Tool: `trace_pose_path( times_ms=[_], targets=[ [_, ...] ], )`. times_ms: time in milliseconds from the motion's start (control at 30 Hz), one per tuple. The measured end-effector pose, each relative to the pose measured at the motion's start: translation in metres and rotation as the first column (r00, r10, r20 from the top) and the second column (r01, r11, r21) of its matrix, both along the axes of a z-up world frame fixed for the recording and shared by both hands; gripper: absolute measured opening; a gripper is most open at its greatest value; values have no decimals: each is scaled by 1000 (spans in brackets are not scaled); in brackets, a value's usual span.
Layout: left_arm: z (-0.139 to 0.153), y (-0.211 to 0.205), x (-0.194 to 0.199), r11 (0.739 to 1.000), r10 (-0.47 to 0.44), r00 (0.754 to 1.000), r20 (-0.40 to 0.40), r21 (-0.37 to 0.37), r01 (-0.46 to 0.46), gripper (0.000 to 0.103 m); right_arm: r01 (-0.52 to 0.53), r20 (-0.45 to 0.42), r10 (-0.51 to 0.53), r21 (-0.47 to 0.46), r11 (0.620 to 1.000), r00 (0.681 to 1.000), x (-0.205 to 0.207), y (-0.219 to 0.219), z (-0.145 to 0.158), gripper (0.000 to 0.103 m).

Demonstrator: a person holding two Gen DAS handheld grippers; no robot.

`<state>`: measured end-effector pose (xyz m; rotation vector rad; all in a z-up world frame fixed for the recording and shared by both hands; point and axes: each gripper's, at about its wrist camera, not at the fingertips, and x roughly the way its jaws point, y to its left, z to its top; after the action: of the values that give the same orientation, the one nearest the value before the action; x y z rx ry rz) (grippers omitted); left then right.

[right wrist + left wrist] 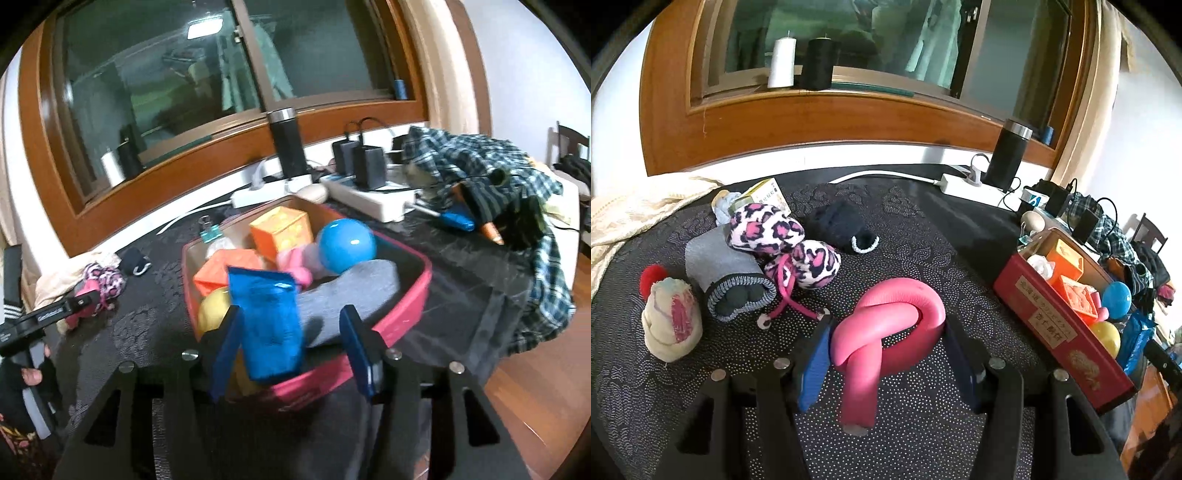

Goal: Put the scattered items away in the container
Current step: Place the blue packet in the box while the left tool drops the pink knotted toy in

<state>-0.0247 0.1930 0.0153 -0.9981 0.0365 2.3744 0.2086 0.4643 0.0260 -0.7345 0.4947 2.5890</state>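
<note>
The left gripper (pixel 886 341) is pinched on a knotted pink foam tube (pixel 882 332), both pads pressed against it above the dark patterned tablecloth (pixel 923 229). The right gripper (pixel 290 341) is spread, a blue pouch (pixel 267 325) touched only by its left pad, over the red box (pixel 402 314). In that box a grey sock (pixel 354 291), blue ball (pixel 347 245) and orange boxes (pixel 280 229) are seen. Rolled socks (pixel 731 280) are left near the table's left edge.

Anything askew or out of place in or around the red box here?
Yes. The blue pouch stands tilted over the red box's near edge between the right gripper's fingers, not settled inside. The grey sock drapes toward that rim. The pink knotted tube sits outside, between the left gripper's fingers.
</note>
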Motion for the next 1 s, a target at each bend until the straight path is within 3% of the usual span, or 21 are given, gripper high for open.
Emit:
trace_pose_path(
  times_ms=[167, 267, 367, 467, 600, 800, 1000],
  targets=[
    [1, 1, 2, 1000, -6, 1000, 1, 7, 6, 60, 37, 33, -38, 30, 999, 999, 2, 4, 0, 58],
    [1, 4, 4, 1000, -13, 1000, 1, 4, 13, 60, 1, -4, -1, 35, 999, 1000, 3, -5, 8, 58],
    [-1, 7, 5, 1000, -21, 1000, 3, -3, 21, 60, -69, -2, 69, 106, 992, 998, -8, -26, 16, 61],
    [-1, 9, 8, 1000, -31, 1000, 2, -3, 31, 60, -78, 77, 64, 184, 980, 995, -28, -39, 10, 65],
    [1, 9, 9, 999, -34, 999, -2, 1, 34, 60, 11, 158, -43, 198, 980, 986, -37, -22, -6, 65],
    [0, 10, 10, 999, -40, 999, -1, -1, 40, 60, 222, 139, -252, 203, 954, 958, -4, 16, 0, 64],
    [0, 19, 16, 998, -66, 998, 10, 1, 66, 60, 245, 72, -258, 158, 957, 963, 13, 28, 8, 64]
  ],
)
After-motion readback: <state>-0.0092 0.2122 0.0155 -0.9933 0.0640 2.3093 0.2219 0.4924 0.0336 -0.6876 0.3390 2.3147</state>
